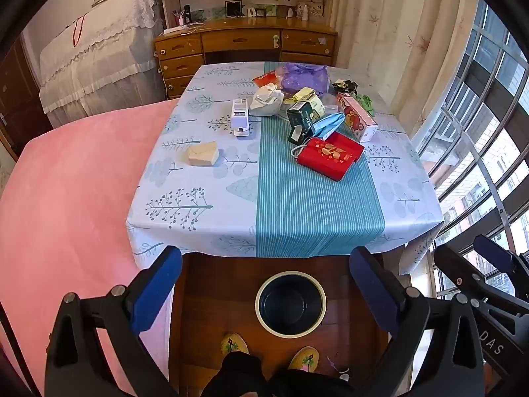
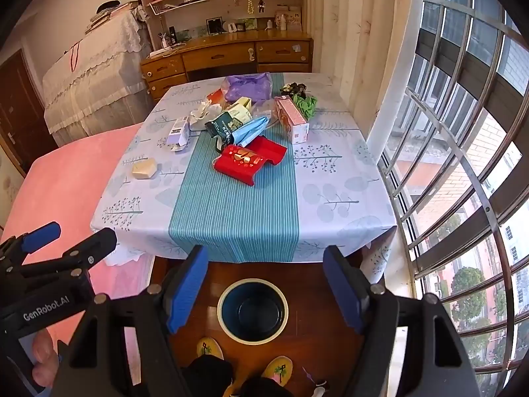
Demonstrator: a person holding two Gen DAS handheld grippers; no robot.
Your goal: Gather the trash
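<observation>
You've got both hand-held grippers up high & pulled back, near edge of the tabletop (image 1: pixel 284 198), so each cam takes in the whole spread plus the bin (image 1: pixel 290 303) on the floor just below, by your slippers. Looks like a survey pose before the first pick, not a reach.

Left hand-held gripper (image 1: pixel 264 284): released, blue pads wide apart, nothing between them. Right hand-held gripper (image 2: pixel 264 284): same, wide & empty. Bin looks empty inside, so I'd judge nothing's collected yet.

Trash sits in a heap at the far-centre of the tabletop, mostly on the teal stripe & to its right:
- red box (image 1: pixel 329 158), nearest you, lying open w/ a looped cord at its left end
- blue mask (image 1: pixel 327 125) just behind it, leaning on a dark green box (image 1: pixel 302 117)
- pink carton (image 1: pixel 357 117) to the right
- white wad (image 1: pixel 266 99) & purple bag (image 1: pixel 304 77) farther back
- white box (image 1: pixel 239 117) & beige block (image 1: pixel 203 154) off to the left, apart from the heap

Bin is placed between you & the tabletop so each drop is a short pull-back, no turning needed. Red box is the easy first grab imo: closest, clear on its near side. The heap behind overlaps, so pulling one piece could drag its neighbours.
</observation>
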